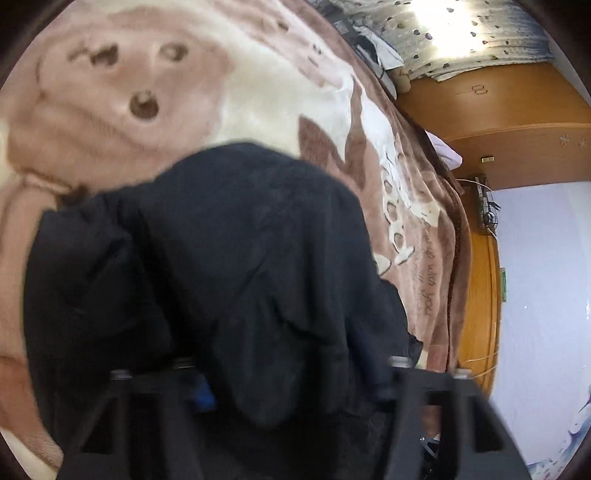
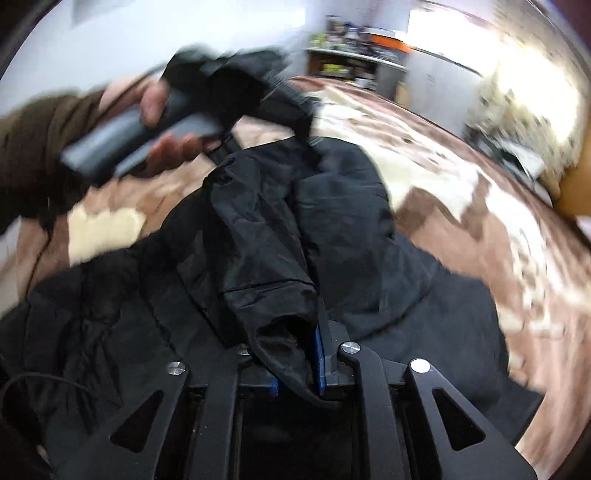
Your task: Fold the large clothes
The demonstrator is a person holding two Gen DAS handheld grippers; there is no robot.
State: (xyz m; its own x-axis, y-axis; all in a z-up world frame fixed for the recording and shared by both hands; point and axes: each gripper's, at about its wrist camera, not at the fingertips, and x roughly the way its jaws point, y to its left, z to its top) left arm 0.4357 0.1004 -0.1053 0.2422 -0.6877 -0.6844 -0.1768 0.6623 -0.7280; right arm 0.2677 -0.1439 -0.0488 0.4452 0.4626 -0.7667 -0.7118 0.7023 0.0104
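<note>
A large black jacket (image 1: 240, 266) lies bunched on a bed covered by a brown and cream plush blanket (image 1: 155, 85). In the left wrist view its cloth drapes over my left gripper (image 1: 291, 387) and hides the fingertips; the jaws stand wide, with fabric between them. In the right wrist view my right gripper (image 2: 295, 369) is shut on a sleeve cuff of the jacket (image 2: 280, 332). The left gripper also shows in the right wrist view (image 2: 221, 96), held in a hand at upper left, with jacket fabric hanging from its tip.
A wooden bed frame (image 1: 480, 295) and a pale wall (image 1: 546, 277) lie to the right. A spotted curtain (image 1: 461, 33) with bright window light is at the top. A cluttered shelf (image 2: 351, 44) stands behind the bed (image 2: 480, 206).
</note>
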